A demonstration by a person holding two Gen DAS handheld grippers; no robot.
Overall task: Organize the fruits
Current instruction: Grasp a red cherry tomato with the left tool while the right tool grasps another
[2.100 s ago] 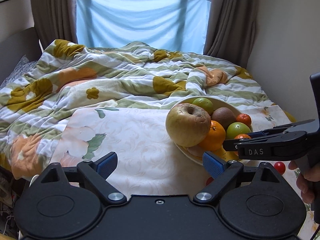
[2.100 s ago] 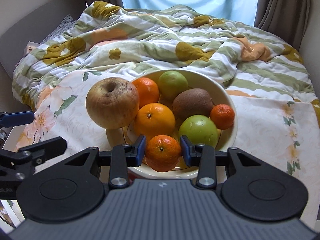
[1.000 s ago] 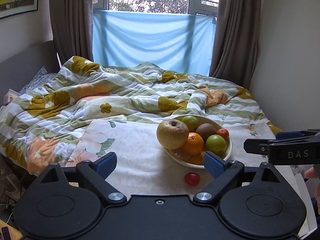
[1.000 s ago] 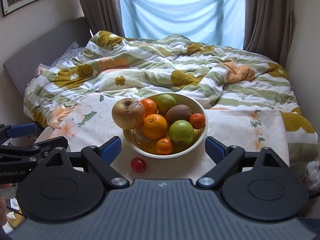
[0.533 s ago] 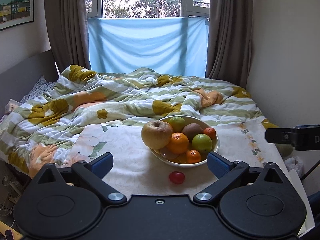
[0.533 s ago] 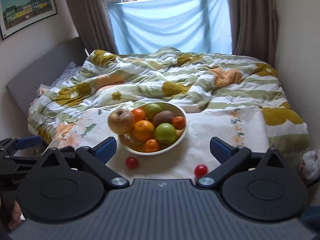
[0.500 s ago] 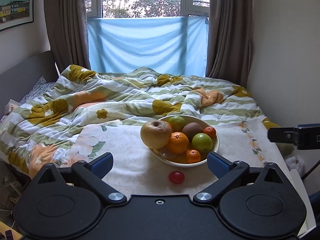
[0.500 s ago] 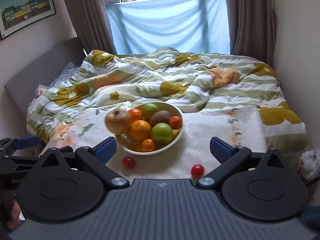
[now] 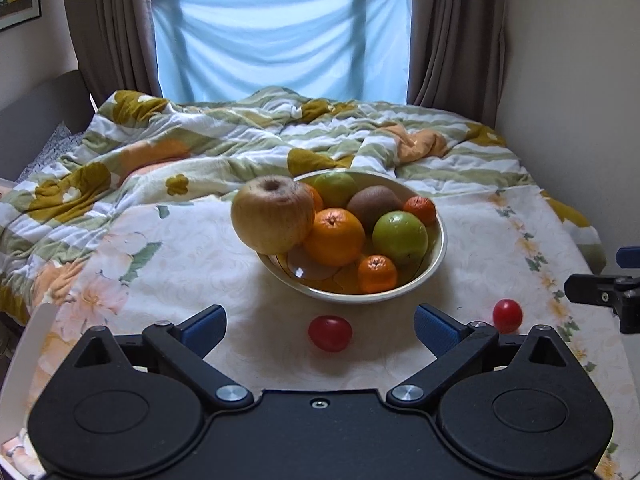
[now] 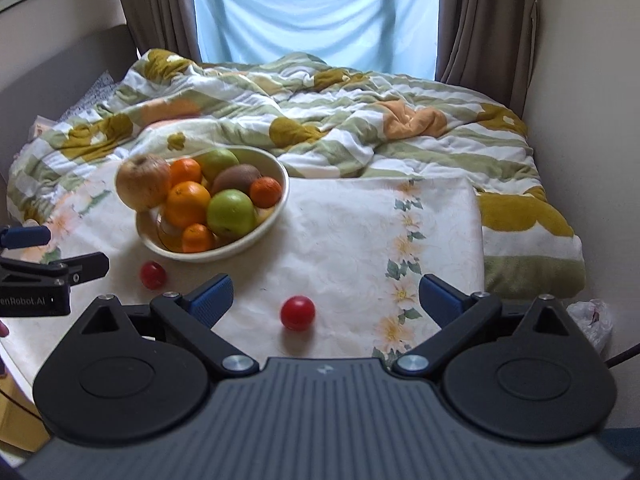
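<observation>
1. Floral cloth [image 9: 168,264] covers the near end of the bed, and both grippers hang above its near edge.
2. Left gripper [image 9: 319,326] is spread wide and empty; one red tomato [image 9: 330,333] lies on the cloth between its fingers, apart from both.
3. Right gripper [image 10: 325,300] is likewise spread wide, holding nothing; a second red tomato [image 10: 297,313] lies between its fingers, nearer the left one.
4. Just beyond the tomatoes stands a cream bowl [image 9: 434,256] heaped with oranges, a green apple [image 9: 400,238], a kiwi and a big yellowish apple [image 9: 272,215] leaning over its left rim.
5. Behind lie a rumpled striped quilt [image 9: 224,148], brown curtains and a blue-draped window.
</observation>
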